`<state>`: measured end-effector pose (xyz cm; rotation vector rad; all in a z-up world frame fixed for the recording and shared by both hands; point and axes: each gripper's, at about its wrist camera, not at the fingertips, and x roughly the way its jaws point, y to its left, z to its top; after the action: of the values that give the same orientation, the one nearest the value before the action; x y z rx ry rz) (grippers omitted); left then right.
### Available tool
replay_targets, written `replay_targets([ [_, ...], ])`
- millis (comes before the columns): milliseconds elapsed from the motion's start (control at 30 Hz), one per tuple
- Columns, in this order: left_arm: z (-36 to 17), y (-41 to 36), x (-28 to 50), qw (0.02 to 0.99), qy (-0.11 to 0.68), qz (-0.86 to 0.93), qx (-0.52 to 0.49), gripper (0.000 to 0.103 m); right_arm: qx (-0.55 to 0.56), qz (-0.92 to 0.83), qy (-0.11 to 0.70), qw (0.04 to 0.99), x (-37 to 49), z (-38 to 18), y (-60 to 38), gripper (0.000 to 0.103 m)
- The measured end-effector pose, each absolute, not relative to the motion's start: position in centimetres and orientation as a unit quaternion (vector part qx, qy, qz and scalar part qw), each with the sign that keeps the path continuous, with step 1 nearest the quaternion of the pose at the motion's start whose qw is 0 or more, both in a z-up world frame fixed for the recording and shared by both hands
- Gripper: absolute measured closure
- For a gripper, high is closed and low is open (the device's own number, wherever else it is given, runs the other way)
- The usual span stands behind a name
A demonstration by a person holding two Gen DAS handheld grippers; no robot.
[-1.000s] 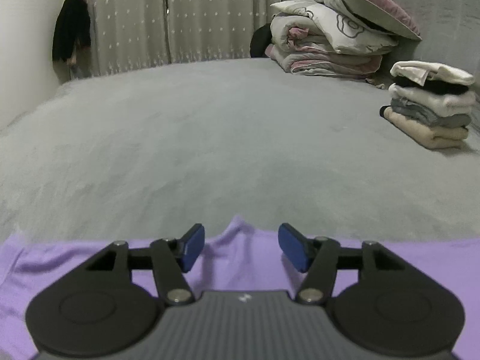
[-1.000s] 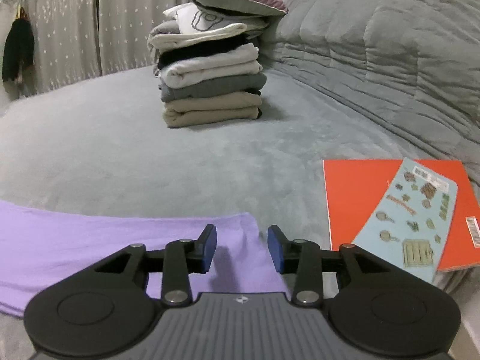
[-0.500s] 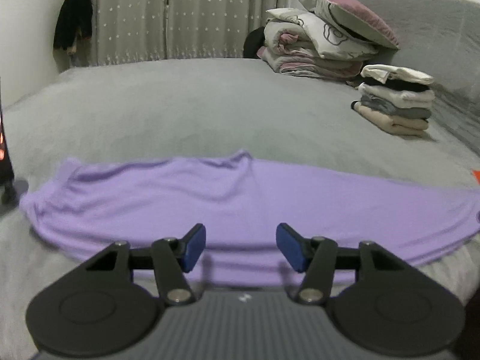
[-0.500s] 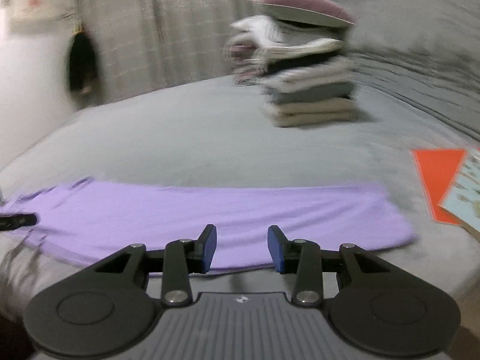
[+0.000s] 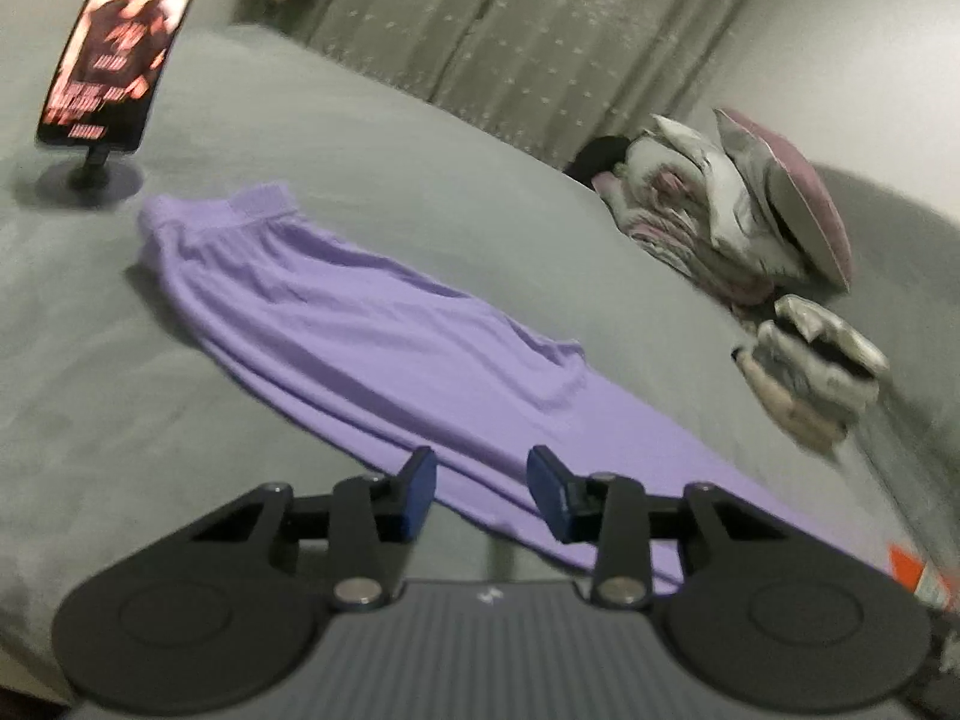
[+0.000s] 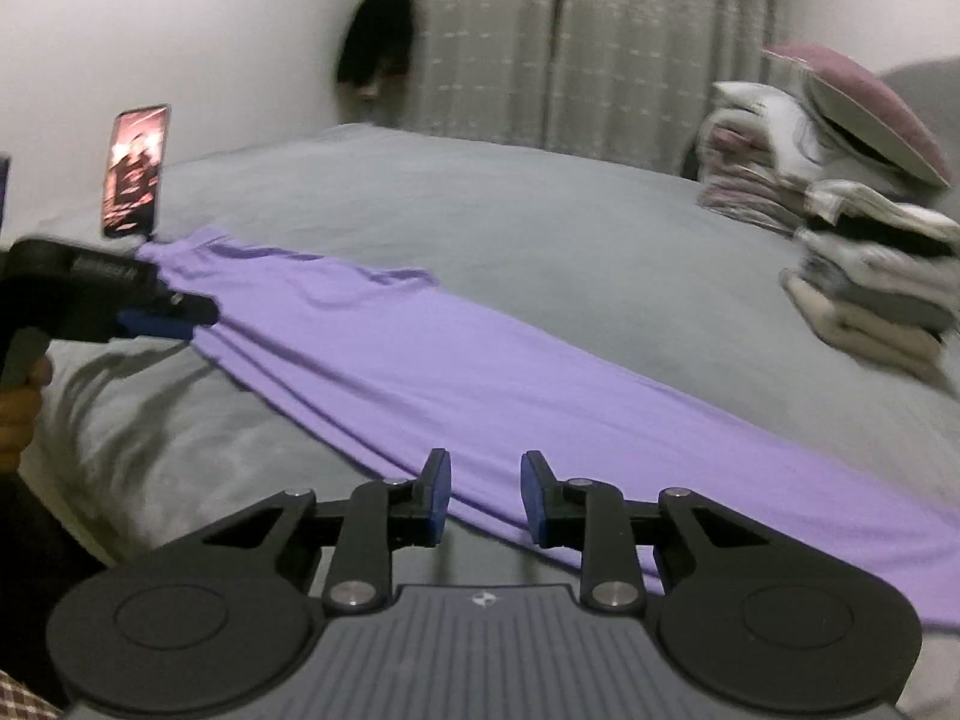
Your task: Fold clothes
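**A:** What lies on the bed?

**B:** A long purple garment (image 5: 384, 324), already folded lengthwise into a narrow strip, stretches across the grey bed (image 5: 420, 180). Its waistband end sits far left, close to a phone on a stand (image 5: 114, 48); the other end runs off near right.

**A:** And the claws?

**B:** The left gripper (image 5: 483, 495) hovers at the strip's near edge, jaws closing, pads not yet pressing on cloth. The right gripper (image 6: 485, 498) does the same further along the same edge, jaws also closing, nothing pinched. In the right view the left gripper (image 6: 153, 321) reaches in by the waistband end.

**A:** What might go wrong?

**B:** I'd judge that each claw could pinch only the top layer, so the stacked layers slide apart when lifted. Uneven lifting could skew the next fold.

**A:** Any containers?

**B:** None visible. A stack of folded clothes (image 6: 876, 294) sits far right on the bare bed, beside piled bedding and a pillow (image 5: 780, 204).
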<state>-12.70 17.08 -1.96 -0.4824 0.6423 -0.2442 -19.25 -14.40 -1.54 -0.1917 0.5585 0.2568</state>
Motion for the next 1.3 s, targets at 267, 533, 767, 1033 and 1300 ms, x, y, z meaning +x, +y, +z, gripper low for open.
replay_targets([
  [267,-3.4,19.1,-10.4,0.885,0.327,-0.107,-0.312,0.082,-0.153,0.164,0.284,0.932,-17.9,-3.3,-10.5,0.079],
  [533,-3.9,19.1,-10.4,0.882,0.332,-0.103,-0.318,0.084,-0.163,0.167,0.294,0.927,-16.7,-3.9,-10.1,0.082],
  [767,-4.1,19.5,-10.5,0.869,0.333,-0.111,-0.349,0.078,-0.168,0.181,0.305,0.92,-16.0,-3.6,-9.8,0.1],
  [1033,-4.6,19.2,-10.2,0.863,0.334,-0.109,-0.364,0.081,-0.101,0.204,0.322,0.919,-16.5,-2.1,-12.3,0.1],
  [1300,-4.5,18.6,-10.3,0.873,0.332,-0.093,-0.345,0.099,-0.106,0.199,0.329,0.917,-16.5,-3.1,-12.0,0.1],
])
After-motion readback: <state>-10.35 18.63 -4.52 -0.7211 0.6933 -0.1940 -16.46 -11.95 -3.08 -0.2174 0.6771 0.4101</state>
